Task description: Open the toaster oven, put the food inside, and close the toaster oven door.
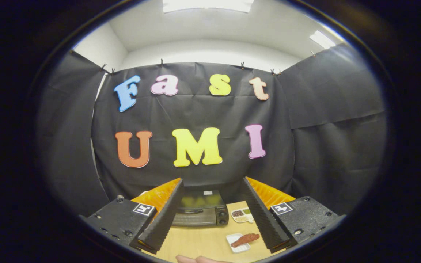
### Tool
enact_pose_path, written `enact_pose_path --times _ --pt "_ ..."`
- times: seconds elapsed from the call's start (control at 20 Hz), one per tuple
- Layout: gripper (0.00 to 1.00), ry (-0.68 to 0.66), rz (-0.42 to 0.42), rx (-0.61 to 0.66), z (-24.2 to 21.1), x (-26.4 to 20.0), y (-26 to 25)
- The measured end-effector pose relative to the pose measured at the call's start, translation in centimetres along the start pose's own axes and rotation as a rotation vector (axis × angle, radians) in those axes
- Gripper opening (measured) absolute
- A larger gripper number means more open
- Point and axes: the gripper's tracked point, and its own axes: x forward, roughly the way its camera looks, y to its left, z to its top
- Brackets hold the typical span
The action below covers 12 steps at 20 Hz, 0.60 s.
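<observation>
I am hanging above a wooden table (pixel 199 243) that is backed by black cloth walls (pixel 327 120) and a white ceiling (pixel 210 33). The biggest thing on the table is the toaster oven (pixel 199 211) — it is sitting at the far edge against the cloth, straight ahead beyond my fingers, with its glass door shut and its knobs on the right side. Just to its right a small divided dish (pixel 243 215) is lying, holding dark and green bits. Nearer to me, between my fingers and close to the right one, a white tray (pixel 236 244) is carrying the food (pixel 246 239), a reddish-brown strip. My gripper (pixel 212 243) is standing wide open — gripping nothing. Part of a hand (pixel 196 259) is showing at the near table edge.
</observation>
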Motion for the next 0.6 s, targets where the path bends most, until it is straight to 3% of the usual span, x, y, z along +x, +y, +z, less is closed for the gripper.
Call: enact_pose_path --times 0.6 --pt "1.00 0.045 0.012 -0.017 -4.5 4.6 1.4"
